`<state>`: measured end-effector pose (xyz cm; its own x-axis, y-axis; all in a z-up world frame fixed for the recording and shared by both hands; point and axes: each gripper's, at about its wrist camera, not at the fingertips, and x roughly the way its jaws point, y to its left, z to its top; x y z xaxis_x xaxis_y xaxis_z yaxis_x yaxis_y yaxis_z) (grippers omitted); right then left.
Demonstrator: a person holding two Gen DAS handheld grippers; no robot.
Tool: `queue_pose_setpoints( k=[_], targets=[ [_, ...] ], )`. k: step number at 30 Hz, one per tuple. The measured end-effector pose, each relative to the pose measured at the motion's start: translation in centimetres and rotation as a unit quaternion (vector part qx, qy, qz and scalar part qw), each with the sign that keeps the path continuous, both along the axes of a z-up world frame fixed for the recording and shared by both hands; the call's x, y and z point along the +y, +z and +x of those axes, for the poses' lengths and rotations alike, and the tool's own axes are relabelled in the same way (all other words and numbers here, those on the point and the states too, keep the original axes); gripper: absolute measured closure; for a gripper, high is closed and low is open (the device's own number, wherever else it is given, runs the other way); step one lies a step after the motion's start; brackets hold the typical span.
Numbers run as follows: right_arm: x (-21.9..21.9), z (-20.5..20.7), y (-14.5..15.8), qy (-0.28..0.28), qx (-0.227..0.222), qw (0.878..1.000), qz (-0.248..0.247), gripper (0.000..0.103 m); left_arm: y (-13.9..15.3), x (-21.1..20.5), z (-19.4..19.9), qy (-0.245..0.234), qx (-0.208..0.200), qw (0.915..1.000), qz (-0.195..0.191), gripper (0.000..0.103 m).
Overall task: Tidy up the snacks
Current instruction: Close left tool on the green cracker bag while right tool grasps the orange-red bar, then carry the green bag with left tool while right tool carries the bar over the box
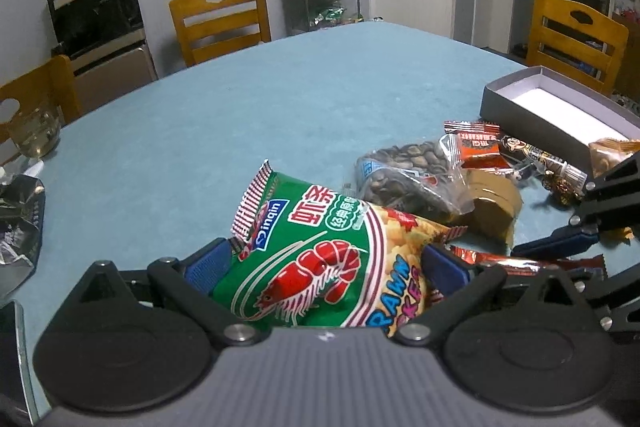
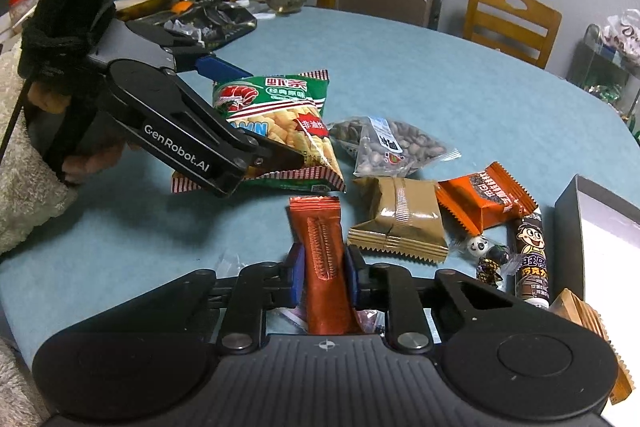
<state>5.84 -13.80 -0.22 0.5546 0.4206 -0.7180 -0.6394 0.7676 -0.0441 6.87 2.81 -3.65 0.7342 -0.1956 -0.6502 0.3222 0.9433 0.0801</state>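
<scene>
My left gripper [image 1: 326, 263] is shut on a green prawn cracker bag [image 1: 320, 259], its blue pads pressing both sides; in the right wrist view the same gripper [image 2: 240, 107] holds the bag [image 2: 280, 119] just above the table. My right gripper [image 2: 322, 277] is shut on a red-orange snack bar [image 2: 322, 259], which sticks out forward between the pads. A grey box with a white inside [image 1: 560, 103] stands at the right, also seen in the right wrist view [image 2: 576, 211].
On the blue tablecloth [image 1: 280, 99] lie a clear bag of seeds [image 2: 388, 143], a gold wrapped snack [image 2: 400, 219], an orange packet [image 2: 488, 195], a chocolate tube [image 2: 530, 255] and small candies [image 2: 480, 247]. Wooden chairs [image 1: 220, 19] surround the table. A glass bowl [image 1: 34, 135] and dark tray [image 2: 208, 23] stand at the far side.
</scene>
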Motion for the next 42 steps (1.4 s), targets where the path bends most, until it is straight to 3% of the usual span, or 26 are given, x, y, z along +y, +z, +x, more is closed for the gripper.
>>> queue_pose_setpoints(
  k=[16, 30, 42],
  targets=[
    [-1.9, -0.4, 1.9, -0.005, -0.014, 0.999, 0.046, 0.08, 1.9, 0.9, -1.5, 0.011, -0.031, 0.9994, -0.009, 0.034],
    [-4.2, -0.3, 5.7, -0.018, -0.046, 0.994, 0.098, 0.08, 5.9, 2.6, -3.2, 0.031, -0.076, 0.9961, -0.032, 0.036],
    [-8.6, -0.7, 8.1, -0.071, -0.093, 0.987, 0.106, 0.08, 8.9, -1.0, -2.9, 0.01, -0.099, 0.9946, -0.029, 0.037]
  ],
)
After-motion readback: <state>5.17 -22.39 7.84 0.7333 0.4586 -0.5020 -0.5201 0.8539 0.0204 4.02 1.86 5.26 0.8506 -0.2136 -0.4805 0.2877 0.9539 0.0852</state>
